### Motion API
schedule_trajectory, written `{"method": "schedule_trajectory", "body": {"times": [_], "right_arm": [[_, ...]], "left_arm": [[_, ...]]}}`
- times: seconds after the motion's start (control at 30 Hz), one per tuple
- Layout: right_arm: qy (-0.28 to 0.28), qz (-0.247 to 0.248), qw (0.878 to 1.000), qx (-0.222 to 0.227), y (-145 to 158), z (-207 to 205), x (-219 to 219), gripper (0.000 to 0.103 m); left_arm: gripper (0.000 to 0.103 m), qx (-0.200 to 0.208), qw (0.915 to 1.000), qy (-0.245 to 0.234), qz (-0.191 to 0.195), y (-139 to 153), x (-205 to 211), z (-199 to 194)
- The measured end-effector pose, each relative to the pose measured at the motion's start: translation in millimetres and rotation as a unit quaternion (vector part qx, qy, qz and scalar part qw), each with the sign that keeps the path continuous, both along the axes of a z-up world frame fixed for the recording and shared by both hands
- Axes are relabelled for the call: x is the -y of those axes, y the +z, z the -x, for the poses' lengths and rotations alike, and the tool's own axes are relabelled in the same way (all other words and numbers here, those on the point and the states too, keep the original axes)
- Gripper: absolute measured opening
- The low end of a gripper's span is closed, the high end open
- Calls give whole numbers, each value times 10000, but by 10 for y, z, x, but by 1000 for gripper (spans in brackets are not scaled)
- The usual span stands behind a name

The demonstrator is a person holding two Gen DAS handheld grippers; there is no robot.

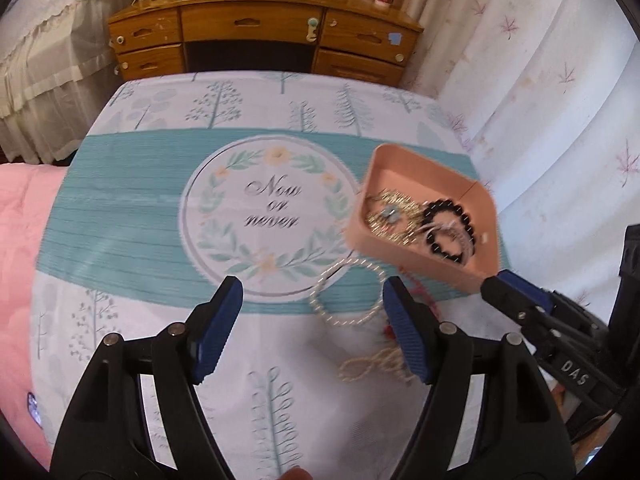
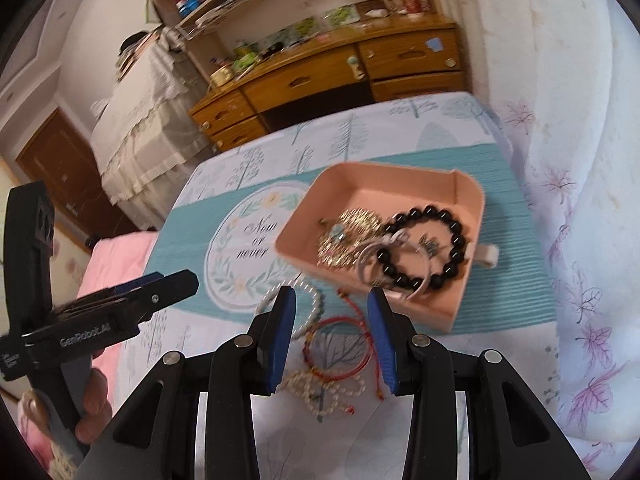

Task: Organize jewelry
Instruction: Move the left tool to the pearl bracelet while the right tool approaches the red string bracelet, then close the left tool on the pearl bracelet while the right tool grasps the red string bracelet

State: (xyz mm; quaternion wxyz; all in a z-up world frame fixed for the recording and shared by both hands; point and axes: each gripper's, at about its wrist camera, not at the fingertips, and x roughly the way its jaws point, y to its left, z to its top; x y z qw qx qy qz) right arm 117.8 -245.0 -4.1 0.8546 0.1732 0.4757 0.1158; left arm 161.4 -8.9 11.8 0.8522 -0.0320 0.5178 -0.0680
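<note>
Right wrist view: the right hand-held gripper (image 2: 331,336) hangs part-open and empty above the red cord bracelet (image 2: 338,350). The left hand-held gripper (image 1: 312,330) gapes empty too. I'd lower squarely, pinch only the cord, then carry it to the pink tray (image 2: 466,216).

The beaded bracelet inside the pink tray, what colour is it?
Black; the beaded bracelet in the pink tray shows best in the right wrist view.

A pink tray (image 2: 460,300) with low walls sits near the right edge of the table, on the teal band of the cloth. Inside it lie a black bead bracelet (image 2: 456,240), a gold filigree piece (image 2: 352,236) and silvery bangles (image 2: 372,260), heaped together. Just beside the tray's near wall, loose on the cloth, lie a white pearl bracelet (image 1: 348,300), red cord bracelets (image 2: 348,344) and a tangle of small pearl strands (image 2: 320,392), overlapping one another.
</note>
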Motion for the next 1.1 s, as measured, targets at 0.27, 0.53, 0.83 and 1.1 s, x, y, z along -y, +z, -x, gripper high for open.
{"method": "schedule_trajectory", "body": {"times": [0.27, 0.53, 0.83, 1.1], "right_arm": [[191, -43, 9970, -750, -390, -51, -71, 37], [97, 250, 9905, -1347, -727, -292, -71, 30], [287, 994, 9854, -1350, -853, -422, -266, 9], [311, 928, 9872, -1259, -853, -377, -255, 7]], "left_arm": [[70, -647, 9975, -12, 282, -381, -125, -53], [70, -816, 9962, -180, -227, -639, 23, -241], [70, -1056, 9920, -376, -574, -896, 171, -449], [49, -1152, 9900, -410, -705, -1024, 280, -540]]}}
